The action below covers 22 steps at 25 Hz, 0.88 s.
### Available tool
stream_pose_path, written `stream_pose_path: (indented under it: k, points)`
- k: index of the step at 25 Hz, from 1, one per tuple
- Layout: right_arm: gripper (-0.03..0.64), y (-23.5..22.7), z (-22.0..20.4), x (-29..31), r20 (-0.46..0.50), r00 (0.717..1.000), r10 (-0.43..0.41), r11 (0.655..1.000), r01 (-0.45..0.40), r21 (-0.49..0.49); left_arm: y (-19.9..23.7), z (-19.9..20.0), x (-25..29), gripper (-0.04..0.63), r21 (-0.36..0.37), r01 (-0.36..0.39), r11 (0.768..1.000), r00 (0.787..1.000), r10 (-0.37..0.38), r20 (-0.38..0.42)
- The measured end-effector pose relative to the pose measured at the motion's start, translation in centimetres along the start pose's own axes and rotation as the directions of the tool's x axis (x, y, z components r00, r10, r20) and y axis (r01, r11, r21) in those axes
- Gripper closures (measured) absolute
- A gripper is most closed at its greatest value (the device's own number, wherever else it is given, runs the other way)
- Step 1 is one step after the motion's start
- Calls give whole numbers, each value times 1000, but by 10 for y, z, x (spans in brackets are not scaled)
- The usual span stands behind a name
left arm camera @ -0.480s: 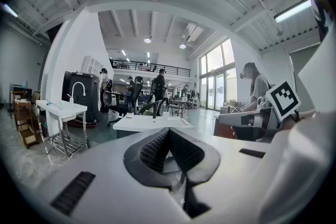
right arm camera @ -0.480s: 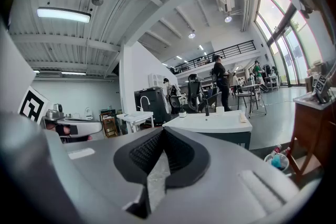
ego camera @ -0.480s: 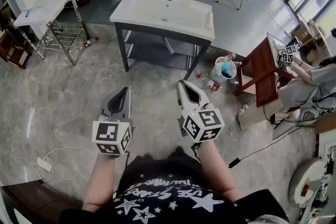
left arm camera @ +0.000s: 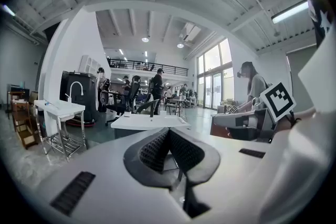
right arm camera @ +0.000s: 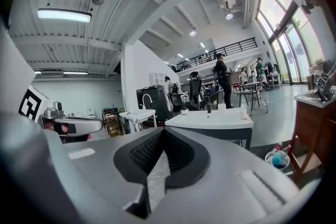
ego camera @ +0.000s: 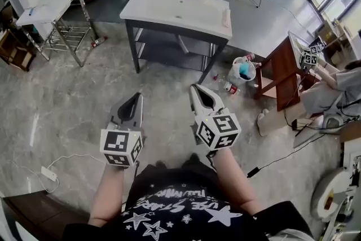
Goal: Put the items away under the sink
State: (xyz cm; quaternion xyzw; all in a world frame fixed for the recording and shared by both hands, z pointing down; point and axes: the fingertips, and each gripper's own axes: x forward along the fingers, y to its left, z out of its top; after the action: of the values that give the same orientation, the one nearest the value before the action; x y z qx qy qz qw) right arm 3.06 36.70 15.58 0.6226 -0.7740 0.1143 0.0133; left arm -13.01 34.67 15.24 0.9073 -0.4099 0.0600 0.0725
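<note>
At the far left a small sink (ego camera: 48,5) stands on a wire frame, well apart from the work. Nearer, the left gripper (ego camera: 135,100) is held out level over the floor (ego camera: 67,99). Its jaws are pressed together with nothing between them. This looks like a carrying pose for walking, not for reaching.

Far ahead of it is the sink (ego camera: 175,11), with an open shelf (ego camera: 169,53) beneath where the things should end up. The shelf looks bare.

The right gripper (ego camera: 196,90) matches the left one, with its jaws fully closed and holding nothing. It points towards the sink's right end.

Right of the sink, the items wait on the floor: a pail (ego camera: 241,71), or perhaps a bag, since it is too small to tell, with something blue in it. Bottles (ego camera: 228,87) lie just beside it. They are near the shelf, so each should need only a short carry.

No item is picked up yet, and both grippers are well apart from them. The jaws will need to open before any grasp.
</note>
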Motion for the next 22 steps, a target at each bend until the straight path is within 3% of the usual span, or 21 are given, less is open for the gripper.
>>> stream_pose_path:
  k: [4,9,14,22]
  points:
    - [614,0,4,-4,17,1000,-4,1000,4,8,-1,0,-6,586,3,0,1000,1000,0,4]
    - [614,-6,10,-19,95,995,-30,996,21,86,4,-1,-8,586,-15,-1,1000,1000,2,8]
    - [614,-22,-8,-22,59,997,-58,996,53,74,5,-19,2,586,-60,12,998,1000,-13,-16]
    - [614,-43,-2,29,59,998,-15,998,11,67,20,-19,39,586,-61,-11,998,999,10,-32]
